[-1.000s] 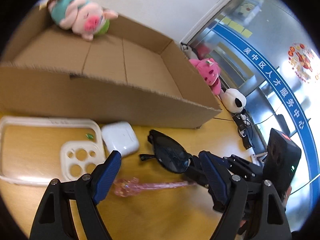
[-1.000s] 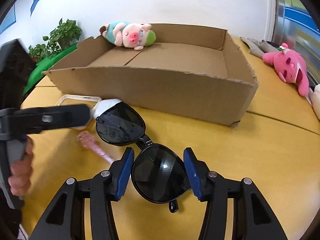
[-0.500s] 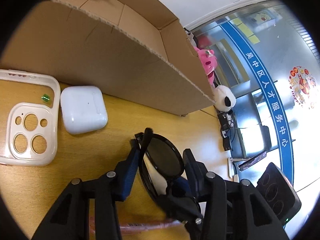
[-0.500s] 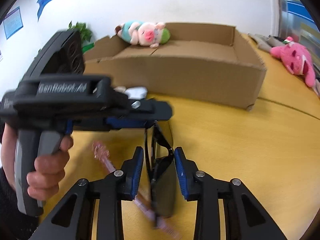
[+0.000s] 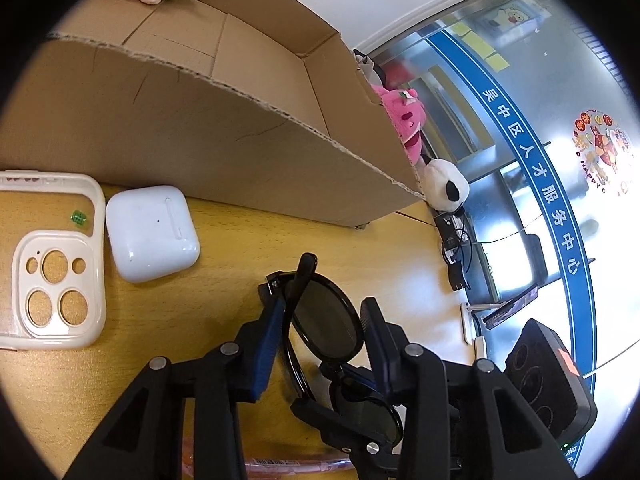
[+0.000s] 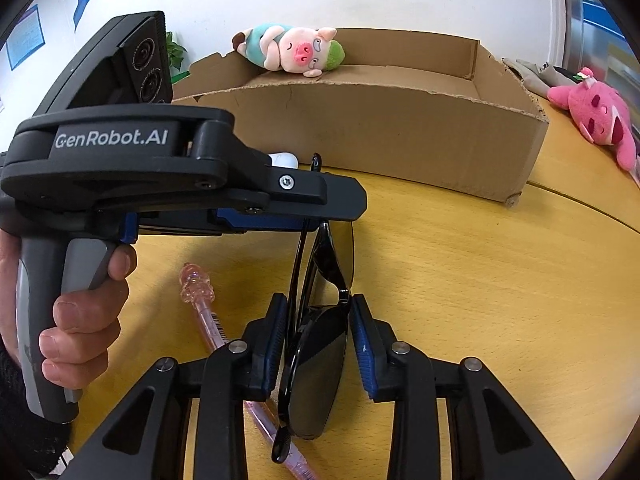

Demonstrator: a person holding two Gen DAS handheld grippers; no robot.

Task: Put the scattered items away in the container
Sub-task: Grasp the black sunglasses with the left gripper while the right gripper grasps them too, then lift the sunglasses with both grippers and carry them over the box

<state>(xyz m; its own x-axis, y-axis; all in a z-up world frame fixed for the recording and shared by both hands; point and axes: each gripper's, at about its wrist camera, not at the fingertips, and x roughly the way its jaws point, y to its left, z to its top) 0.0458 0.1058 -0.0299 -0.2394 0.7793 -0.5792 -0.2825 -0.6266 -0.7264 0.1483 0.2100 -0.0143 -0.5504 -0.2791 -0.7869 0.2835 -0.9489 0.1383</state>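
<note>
Clamping both claws, left (image 5: 320, 344) and right (image 6: 318, 344), seemingly on upended sunglasses (image 6: 320, 320) (box (image 6: 360, 128) straight ahead).

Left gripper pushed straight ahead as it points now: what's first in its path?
Probably the cardboard box's near wall; the left gripper is closed around the sunglasses, which would lead. Depth is uncertain in fisheye.

Black left gripper (image 6: 320, 216), blue pads, "GenRobot.AI" marking; sleeve possibly dark.

The black sunglasses with dark lenses (image 6: 320, 332) now stand on edge instead of lying flat. Both grippers, left (image 5: 320, 336) and right (image 6: 318, 344), now squeeze them, folded.
</note>
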